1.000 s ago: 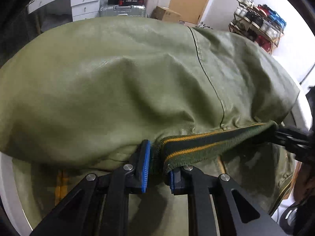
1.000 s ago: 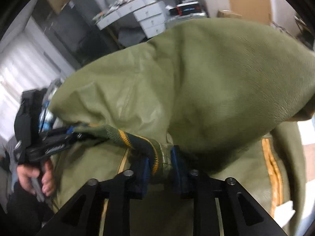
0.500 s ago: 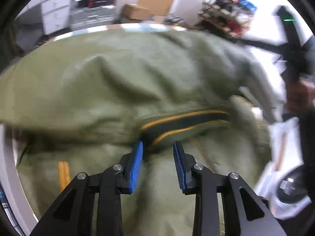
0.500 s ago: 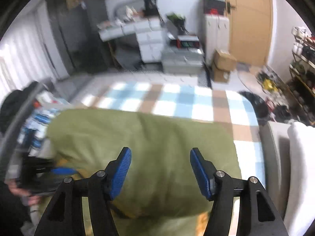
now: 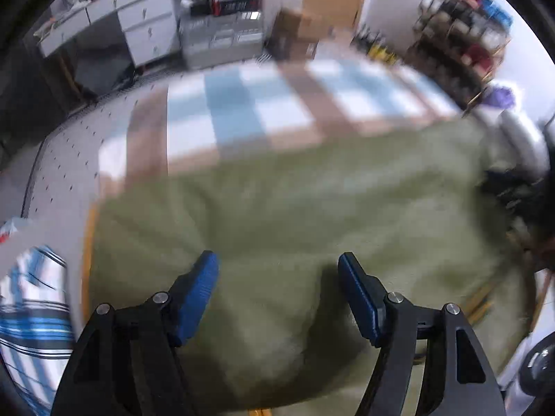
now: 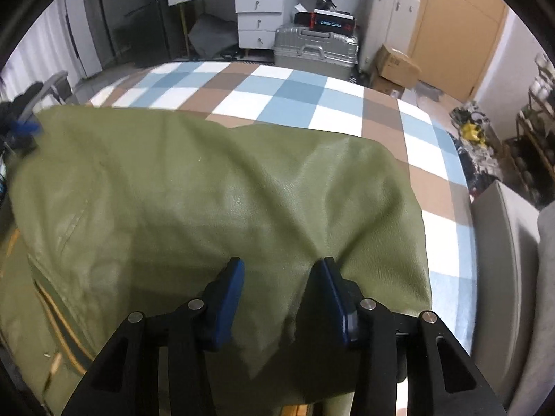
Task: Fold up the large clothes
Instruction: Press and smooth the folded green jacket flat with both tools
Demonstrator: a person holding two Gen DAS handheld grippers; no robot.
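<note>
Across the checked bed (image 6: pixel 312 104) your olive jacket (image 6: pixel 208 208) now lies folded over, both hems dropped: left gripper (image 5: pixel 279 270) jaws just sprang wide and empty, right gripper (image 6: pixel 281 277) jaws narrowing, gripping nothing—fold landed.

Jacket (image 6: pixel 215 201): olive green, leather-like, fine grain, soft sheen, creased; knit ribbed hem (image 6: pixel 59 315) with yellow stripes, matt. Bed cover (image 6: pixel 277 97): woven cloth, checked blue, brown, white, matt. Right claw (image 6: pixel 281 294): black hard plastic arms, matt, silver metal pins; blue pads (image 6: pixel 225 305) ribbed, rubbery. Left claw (image 5: pixel 277 291): same build. Suitcase (image 6: pixel 315 48): ribbed silver shell, dull gleam. Door (image 6: pixel 458 34): smooth wood, light brown. Box (image 6: pixel 395 62): plain cardboard.
</note>
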